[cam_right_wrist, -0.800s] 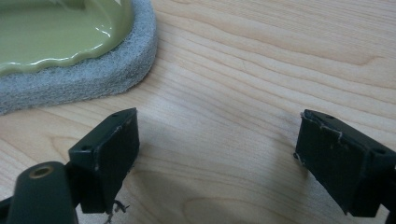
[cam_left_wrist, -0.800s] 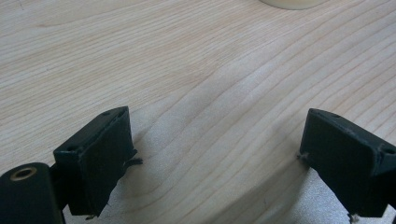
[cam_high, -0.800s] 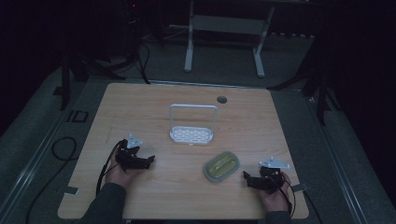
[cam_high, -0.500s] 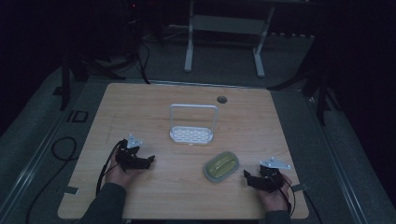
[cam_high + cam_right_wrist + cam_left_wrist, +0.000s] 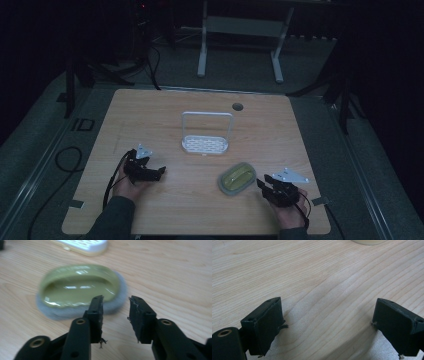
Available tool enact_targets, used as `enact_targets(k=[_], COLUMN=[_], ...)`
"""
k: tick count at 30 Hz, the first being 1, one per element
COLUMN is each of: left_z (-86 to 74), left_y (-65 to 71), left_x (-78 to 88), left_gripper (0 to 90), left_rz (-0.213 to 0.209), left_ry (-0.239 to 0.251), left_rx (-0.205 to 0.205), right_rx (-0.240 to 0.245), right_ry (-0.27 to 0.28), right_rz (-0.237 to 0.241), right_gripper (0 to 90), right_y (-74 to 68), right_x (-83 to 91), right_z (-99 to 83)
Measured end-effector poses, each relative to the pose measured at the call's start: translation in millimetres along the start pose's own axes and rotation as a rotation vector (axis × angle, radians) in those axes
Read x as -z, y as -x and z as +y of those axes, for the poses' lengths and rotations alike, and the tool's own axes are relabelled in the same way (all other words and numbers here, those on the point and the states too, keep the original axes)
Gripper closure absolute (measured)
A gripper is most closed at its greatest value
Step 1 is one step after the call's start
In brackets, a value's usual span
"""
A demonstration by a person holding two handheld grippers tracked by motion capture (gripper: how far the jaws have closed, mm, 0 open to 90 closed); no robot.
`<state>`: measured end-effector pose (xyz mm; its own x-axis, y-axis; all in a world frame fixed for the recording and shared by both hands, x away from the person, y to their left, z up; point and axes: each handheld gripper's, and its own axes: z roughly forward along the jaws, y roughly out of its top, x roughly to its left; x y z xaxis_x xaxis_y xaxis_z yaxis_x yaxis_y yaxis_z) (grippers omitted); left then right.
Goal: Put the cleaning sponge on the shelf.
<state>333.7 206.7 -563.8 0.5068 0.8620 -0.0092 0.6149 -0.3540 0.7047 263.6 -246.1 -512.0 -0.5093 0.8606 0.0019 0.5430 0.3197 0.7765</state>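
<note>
Left gripper [image 5: 161, 173] low over the table [image 5: 150, 115], jaws spread wide with bare wood between them, holding nothing. Aimed rightward across the board, well apart from everything else.

Rack [image 5: 205, 144] at centre, white, perforated base flat on the wood with a tall loop handle upright at the back. Untouched, clear of both grippers.

Scrubber [image 5: 237, 178] right of centre, nearer the front edge: an oval grey pad under a glossy olive-green moulded grip. Flat on the table, between rack and right hand.

Right gripper [image 5: 261, 183] just beside the scrubber's right end, not yet touching. Jaws [in the right gripper view] parted by a narrow gap, empty, tips pointing at the pad's near edge [image 5: 82, 310].

Risks, as a judgement:
- Gap likely too narrow for the scrubber's body; pushing in as is would shove it along the wood instead of gripping it.
- Green top looks slick and domed; a pinch high on it may squirt out sideways.
- Grey pad looks soft; a pinch on its rim alone may fold it and let the scrubber droop or drop.
- Low approach could scrape jaw tips on the table.
- A carry toward the rack could clip the upright handle and tip it.
</note>
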Motion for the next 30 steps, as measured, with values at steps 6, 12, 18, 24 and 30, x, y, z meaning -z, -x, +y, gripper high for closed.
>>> enact_targets(k=[6,12,18,24,30], left_z=[0.0,0.0,0.0,0.0,0.0], left_y=[-0.1,0.0,0.0,0.1,0.1], left_x=[0.0,0.0,0.0,-0.1,0.0], left_gripper=[9.6,9.6,9.6,9.6,9.6], left_rz=[0.000,0.000,0.000,0.001,0.001], left_ry=[0.000,0.000,0.000,0.001,0.000], left_rx=[-0.001,0.000,0.000,0.001,0.000], right_rx=[0.042,0.057,0.040,0.009,0.012], right_ry=[0.011,0.014,-0.012,-0.032,-0.072], right_rz=[0.018,-0.017,-0.096,-0.110,-0.087], right_gripper=[69.9,49.6,26.9,18.4,16.7], right_y=[-22.8,-39.6,-48.1,-49.9,-51.9], right_x=[-9.2,-25.7,-43.8,-53.7,-64.2], right_z=[19.3,36.6,47.1,51.6,52.6])
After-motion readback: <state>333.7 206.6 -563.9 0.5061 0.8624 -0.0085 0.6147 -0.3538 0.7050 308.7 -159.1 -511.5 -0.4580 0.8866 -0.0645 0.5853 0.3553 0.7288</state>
